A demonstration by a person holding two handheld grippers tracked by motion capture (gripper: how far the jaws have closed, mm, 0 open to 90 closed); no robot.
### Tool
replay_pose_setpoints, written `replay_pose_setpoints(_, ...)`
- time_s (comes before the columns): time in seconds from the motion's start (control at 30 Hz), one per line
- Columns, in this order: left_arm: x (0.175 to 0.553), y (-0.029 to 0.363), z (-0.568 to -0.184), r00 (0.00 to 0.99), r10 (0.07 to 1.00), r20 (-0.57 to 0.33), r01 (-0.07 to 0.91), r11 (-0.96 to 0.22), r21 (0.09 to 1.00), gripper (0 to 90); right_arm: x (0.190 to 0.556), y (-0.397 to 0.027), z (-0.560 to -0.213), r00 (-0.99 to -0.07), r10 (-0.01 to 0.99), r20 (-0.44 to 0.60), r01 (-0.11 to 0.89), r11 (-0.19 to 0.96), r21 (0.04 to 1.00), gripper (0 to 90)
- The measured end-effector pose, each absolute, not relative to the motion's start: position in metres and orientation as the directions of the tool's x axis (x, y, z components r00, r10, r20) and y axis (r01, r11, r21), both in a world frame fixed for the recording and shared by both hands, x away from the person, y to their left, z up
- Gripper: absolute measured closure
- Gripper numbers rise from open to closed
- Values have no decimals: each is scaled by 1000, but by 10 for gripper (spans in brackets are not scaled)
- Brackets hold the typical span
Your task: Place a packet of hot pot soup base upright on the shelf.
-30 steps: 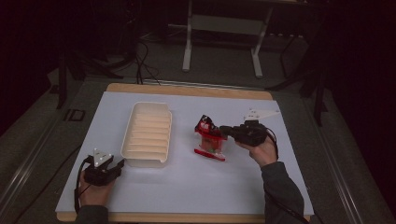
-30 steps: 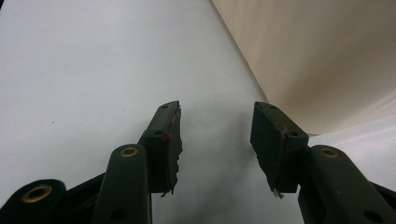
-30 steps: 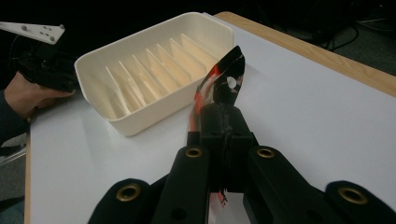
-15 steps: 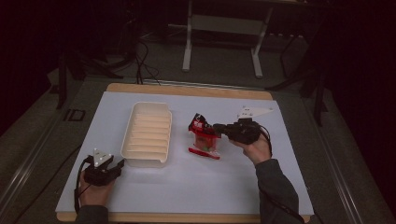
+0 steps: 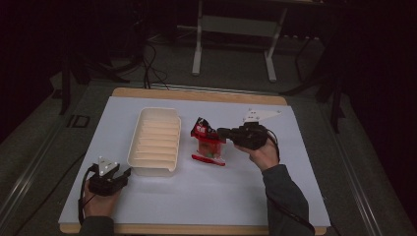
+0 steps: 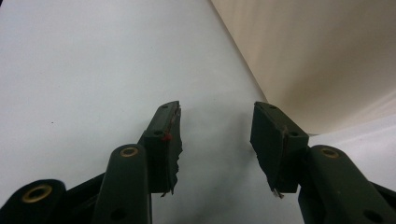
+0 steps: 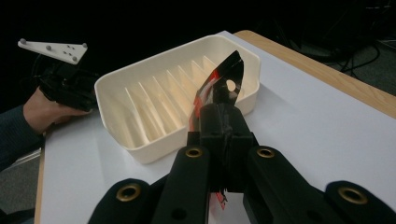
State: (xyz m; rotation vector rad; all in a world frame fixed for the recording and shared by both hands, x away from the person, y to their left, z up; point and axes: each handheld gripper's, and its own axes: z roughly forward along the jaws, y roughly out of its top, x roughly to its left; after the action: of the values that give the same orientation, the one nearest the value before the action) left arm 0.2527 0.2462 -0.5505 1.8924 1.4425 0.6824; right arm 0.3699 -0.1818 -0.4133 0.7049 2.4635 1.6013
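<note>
A red and black snack packet [image 5: 209, 142] hangs just right of the cream ribbed tray [image 5: 147, 169], its lower edge at the white mat. My right gripper [image 5: 221, 132] is shut on the packet's upper part. In the right gripper view the packet's [image 7: 224, 81] top sticks up past the closed fingertips of my right gripper [image 7: 223, 116], with the tray [image 7: 140, 151] right behind it. My left gripper [image 5: 127, 173] rests on the mat at the tray's near left corner. Its jaws stand open with nothing between them, as the left gripper view [image 6: 217, 135] shows.
The tray's outer wall [image 6: 317, 60] rises at the right of the left gripper view. The white mat [image 5: 221, 196] covers a wood-edged table. Beyond its far edge stand a metal stand [image 5: 233, 44] and cables on the dark floor.
My right gripper has moved left with the packet, closer to the tray. The left gripper has stayed in place.
</note>
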Motion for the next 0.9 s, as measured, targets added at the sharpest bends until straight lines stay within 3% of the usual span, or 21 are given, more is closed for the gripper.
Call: replay_pose_setpoints(0.9,253,246,-551,262,965,19,623,-184,760,527,371,-142,-405,-910,381,165,289,297,910,897)
